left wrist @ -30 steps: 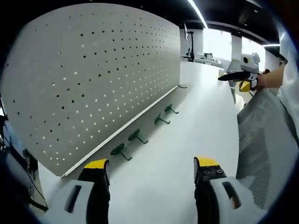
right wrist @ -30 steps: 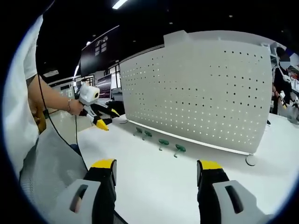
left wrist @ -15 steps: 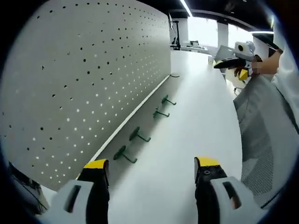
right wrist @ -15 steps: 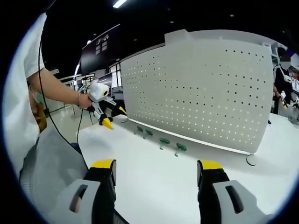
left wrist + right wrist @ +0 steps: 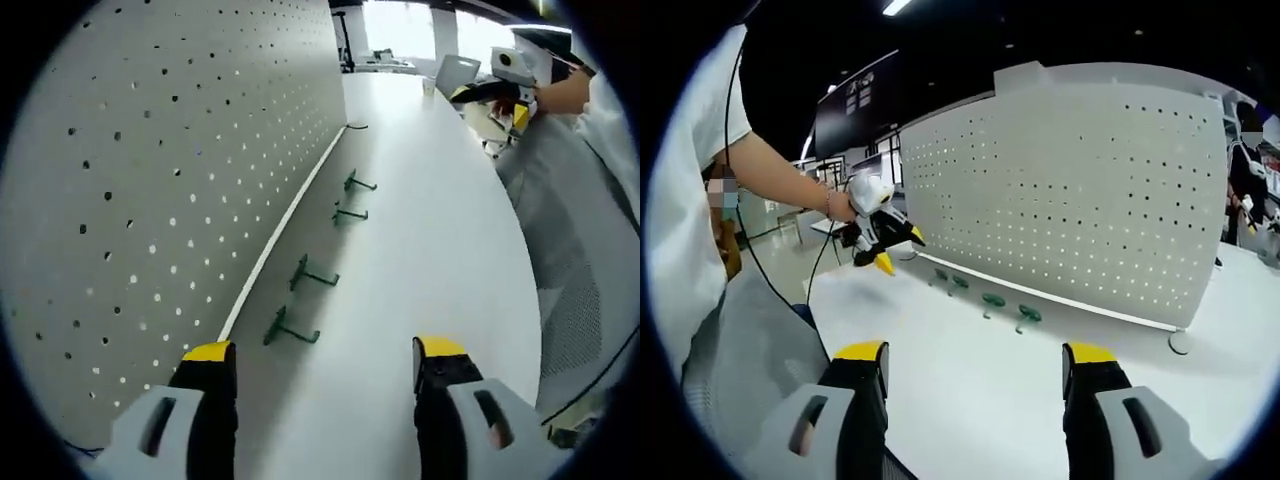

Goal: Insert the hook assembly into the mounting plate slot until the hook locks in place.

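Note:
A tall white pegboard (image 5: 150,180) stands on the white table (image 5: 430,240). Several green hooks lie in a row along its foot; the nearest hook (image 5: 290,330) is just ahead of my left gripper (image 5: 325,365), which is open and holds nothing. In the right gripper view the same pegboard (image 5: 1070,190) fills the middle, with the green hooks (image 5: 991,302) below it. My right gripper (image 5: 975,365) is open and empty, well back from them. The left gripper (image 5: 885,245) hovers at the left end of the hook row, held by a hand.
The right gripper (image 5: 495,90) shows far off at the table's far edge. A small round foot (image 5: 1180,343) lies by the pegboard's right end. A person's grey clothing (image 5: 590,250) borders the table. Bare table surface lies in front of the hooks.
The left gripper has moved closer to the pegboard and the hook row, which now look larger and nearer. The right gripper has stayed in place.

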Demonstrator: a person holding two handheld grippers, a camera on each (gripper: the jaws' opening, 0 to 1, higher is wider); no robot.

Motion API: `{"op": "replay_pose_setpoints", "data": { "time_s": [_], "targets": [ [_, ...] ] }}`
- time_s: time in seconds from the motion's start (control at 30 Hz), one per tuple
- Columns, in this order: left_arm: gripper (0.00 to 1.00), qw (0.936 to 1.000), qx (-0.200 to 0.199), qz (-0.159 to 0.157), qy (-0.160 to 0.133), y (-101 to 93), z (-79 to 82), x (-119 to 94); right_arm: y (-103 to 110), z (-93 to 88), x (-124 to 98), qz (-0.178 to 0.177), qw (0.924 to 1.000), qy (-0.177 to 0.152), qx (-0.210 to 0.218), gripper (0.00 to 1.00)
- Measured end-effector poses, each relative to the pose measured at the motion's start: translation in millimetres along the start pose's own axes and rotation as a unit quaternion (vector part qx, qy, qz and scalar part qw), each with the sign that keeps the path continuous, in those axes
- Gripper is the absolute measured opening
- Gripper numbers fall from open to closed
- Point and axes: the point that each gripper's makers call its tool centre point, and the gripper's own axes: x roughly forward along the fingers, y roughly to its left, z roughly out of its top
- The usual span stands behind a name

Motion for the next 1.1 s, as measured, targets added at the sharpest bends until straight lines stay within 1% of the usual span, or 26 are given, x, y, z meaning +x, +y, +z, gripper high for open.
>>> {"op": "replay_pose_setpoints", "data": {
  "time_s": [0.07, 0.1, 0.17, 0.27, 0.33, 0.4, 0.47, 0.53, 0.57, 0.67, 0.8, 0.9, 0.97, 1.03, 1.1],
  "targets": [
    [0.73, 1.0000, 0.000, -0.008, 0.003, 1.0, 1.4, 3, 1, -0.2, 0, 0.001, 1.0000, 0.001, -0.002, 0.68],
    [0.73, 0.9999, 0.010, -0.009, 0.007, 4.3, 1.1, 4, 1, -0.3, 0, 0.001, 1.0000, 0.002, -0.002, 0.68],
    [0.73, 0.9997, 0.016, -0.014, 0.014, 7.3, 0.8, 8, 1, -0.9, 0, 0.001, 1.0000, 0.002, -0.002, 0.68],
    [0.73, 0.9991, 0.027, -0.023, 0.022, 8.3, 1.1, 11, 2, -1.4, 0, 0.002, 1.0000, 0.005, -0.006, 0.68],
    [0.73, 0.9985, 0.032, -0.030, 0.032, 11.2, -2.4, 15, 2, -1.3, 0, 0.003, 1.0000, 0.005, -0.005, 0.68],
    [0.72, 0.9972, 0.048, -0.034, 0.046, 12.5, -5.2, 17, 2, -1.6, 0, 0.003, 1.0000, 0.005, -0.005, 0.68],
    [0.72, 0.9965, 0.055, -0.037, 0.051, 14.0, -5.7, 18, 2, -1.9, 0, 0.003, 1.0000, 0.006, -0.005, 0.68],
    [0.72, 0.9951, 0.065, -0.044, 0.060, 13.0, -6.9, 19, 2, -2.4, 0, 0.003, 1.0000, 0.007, -0.005, 0.68],
    [0.72, 0.9936, 0.076, -0.046, 0.070, 14.5, -9.7, 21, 2, -2.4, 0, 0.003, 1.0000, 0.007, -0.004, 0.68],
    [0.72, 0.9925, 0.080, -0.053, 0.075, 15.6, -11.8, 25, 2, -3.2, 0, 0.002, 1.0000, 0.007, -0.004, 0.68],
    [0.71, 0.9889, 0.098, -0.065, 0.091, 15.5, -14.9, 32, 2, -3.8, -1, 0.001, 1.0000, 0.008, -0.004, 0.67],
    [0.71, 0.9873, 0.107, -0.073, 0.092, 12.8, -11.4, 36, 1, -4.9, -2, 0.001, 1.0000, 0.009, -0.003, 0.67],
    [0.71, 0.9850, 0.114, -0.083, 0.099, 11.6, -13.0, 39, 1, -5.6, -2, 0.001, 0.9999, 0.010, -0.003, 0.67],
    [0.71, 0.9812, 0.131, -0.087, 0.112, 13.5, -16.8, 43, 2, -5.4, -2, 0.002, 0.9999, 0.011, -0.003, 0.67],
    [0.71, 0.9805, 0.131, -0.094, 0.113, 14.1, -16.5, 46, 3, -5.3, -2, 0.002, 0.9999, 0.011, -0.003, 0.67]
  ]
}}
